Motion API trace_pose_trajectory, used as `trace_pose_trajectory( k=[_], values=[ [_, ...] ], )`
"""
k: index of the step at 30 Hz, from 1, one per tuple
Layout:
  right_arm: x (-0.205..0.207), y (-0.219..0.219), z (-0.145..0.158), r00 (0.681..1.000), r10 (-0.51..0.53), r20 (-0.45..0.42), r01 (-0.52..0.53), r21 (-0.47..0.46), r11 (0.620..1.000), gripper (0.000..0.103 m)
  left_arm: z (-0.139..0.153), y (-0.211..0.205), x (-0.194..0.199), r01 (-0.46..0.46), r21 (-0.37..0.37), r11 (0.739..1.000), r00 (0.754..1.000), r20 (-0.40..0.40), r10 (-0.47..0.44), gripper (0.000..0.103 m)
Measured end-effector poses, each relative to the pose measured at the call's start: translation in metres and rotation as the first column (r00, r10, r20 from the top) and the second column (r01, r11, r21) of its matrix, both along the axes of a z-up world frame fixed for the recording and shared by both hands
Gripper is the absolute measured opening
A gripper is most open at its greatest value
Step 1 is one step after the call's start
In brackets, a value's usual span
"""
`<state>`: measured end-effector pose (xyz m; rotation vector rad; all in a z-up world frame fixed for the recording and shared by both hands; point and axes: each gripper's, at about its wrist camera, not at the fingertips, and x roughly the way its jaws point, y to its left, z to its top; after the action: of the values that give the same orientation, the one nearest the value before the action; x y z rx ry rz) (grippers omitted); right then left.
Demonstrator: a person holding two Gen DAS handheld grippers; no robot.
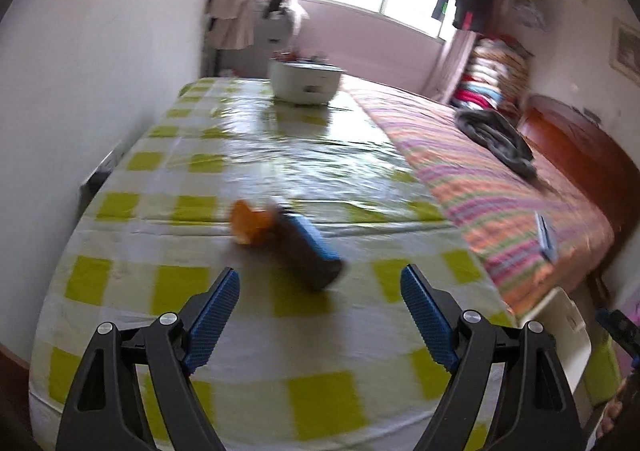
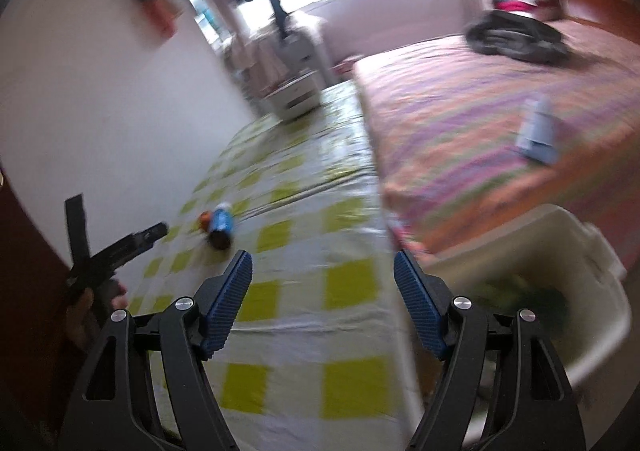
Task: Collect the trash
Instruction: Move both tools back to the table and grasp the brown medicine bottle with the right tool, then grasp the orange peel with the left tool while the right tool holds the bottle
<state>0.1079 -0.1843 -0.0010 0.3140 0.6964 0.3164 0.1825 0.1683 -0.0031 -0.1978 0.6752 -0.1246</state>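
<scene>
Checkered bench (image 1: 280, 155) carries a blue bottle (image 1: 310, 251) ahead of left tongs (image 1: 320, 287) and right tongs (image 2: 323, 271), both spread apart and empty.

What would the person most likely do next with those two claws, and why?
Probably ease the left gripper forward to close on the blue-labelled bottle. It lies on its side on the checked cloth just ahead of the open fingers, beside an orange scrap. The right gripper is also open, near the white bin.
</scene>
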Motion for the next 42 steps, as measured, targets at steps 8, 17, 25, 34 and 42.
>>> trace_pose_trajectory(
  k=[8, 17, 25, 34, 42],
  values=[
    [0.063, 0.122, 0.003, 0.963, 0.267, -0.044, -0.270, -0.134, 0.953, 0.073, -0.021, 0.056, 0.007, -0.087, -0.073, 0.994, 0.996, -0.025, 0.085, 0.080],
    [0.136, 0.229, -0.023, 0.894, 0.427, -0.137, -0.448, -0.301, 0.842, 0.073, -0.024, 0.073, 0.010, -0.102, -0.042, 0.994, 0.995, -0.015, 0.101, 0.080],
    [0.192, 0.264, -0.064, 0.852, 0.458, -0.255, -0.524, -0.395, 0.755, 0.064, -0.028, 0.080, 0.018, -0.101, -0.003, 0.995, 0.995, -0.021, 0.101, 0.080],
    [0.229, 0.272, -0.093, 0.822, 0.446, -0.353, -0.562, -0.380, 0.735, 0.044, -0.028, 0.081, 0.035, -0.080, 0.042, 0.996, 0.997, -0.002, 0.080, 0.080],
    [0.222, 0.253, -0.086, 0.841, 0.445, -0.308, -0.534, -0.342, 0.773, 0.043, -0.032, 0.071, 0.053, -0.048, 0.036, 0.998, 0.999, -0.019, 0.048, 0.080]
  ],
)
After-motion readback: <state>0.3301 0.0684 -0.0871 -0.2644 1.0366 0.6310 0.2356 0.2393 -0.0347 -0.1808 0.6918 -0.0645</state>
